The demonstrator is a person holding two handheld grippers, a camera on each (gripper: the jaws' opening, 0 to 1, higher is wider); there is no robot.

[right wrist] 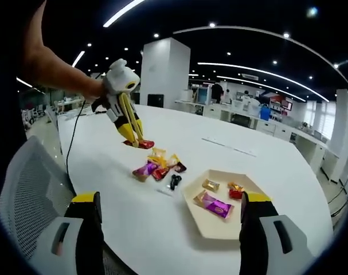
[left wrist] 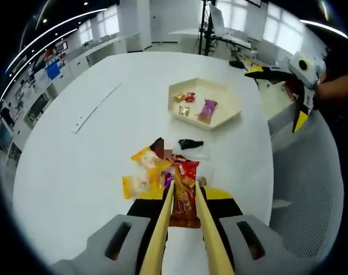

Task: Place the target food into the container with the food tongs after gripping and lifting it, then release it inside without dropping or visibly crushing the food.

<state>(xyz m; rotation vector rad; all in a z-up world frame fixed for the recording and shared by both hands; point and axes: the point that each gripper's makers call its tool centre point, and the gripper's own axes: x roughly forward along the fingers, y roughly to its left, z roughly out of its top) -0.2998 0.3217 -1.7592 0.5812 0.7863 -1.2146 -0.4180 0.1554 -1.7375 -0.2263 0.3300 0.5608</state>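
A white round table [right wrist: 162, 229] carries a cream hexagonal tray [left wrist: 231, 112] near its edge on the side where a mesh office chair [left wrist: 311, 189] stands; bare tabletop lies open on the tray's far side, out to a long pale strip [left wrist: 93, 109]. The left gripper [left wrist: 185, 192], seen in the right gripper view held in a person's hand [right wrist: 96, 89], drives a pair of wooden tongs [left wrist: 162, 229] whose tips are closed on a red-and-brown snack packet [left wrist: 185, 197]. The packet's long axis runs along the tongs, its far end pointing toward the tray. It sits at the near end of a loose pile of wrapped sweets [left wrist: 148, 169], well apart from the tray, which already holds a purple packet [left wrist: 207, 109] and smaller sweets. The right gripper [right wrist: 171, 229] hovers open and empty beside the tray.
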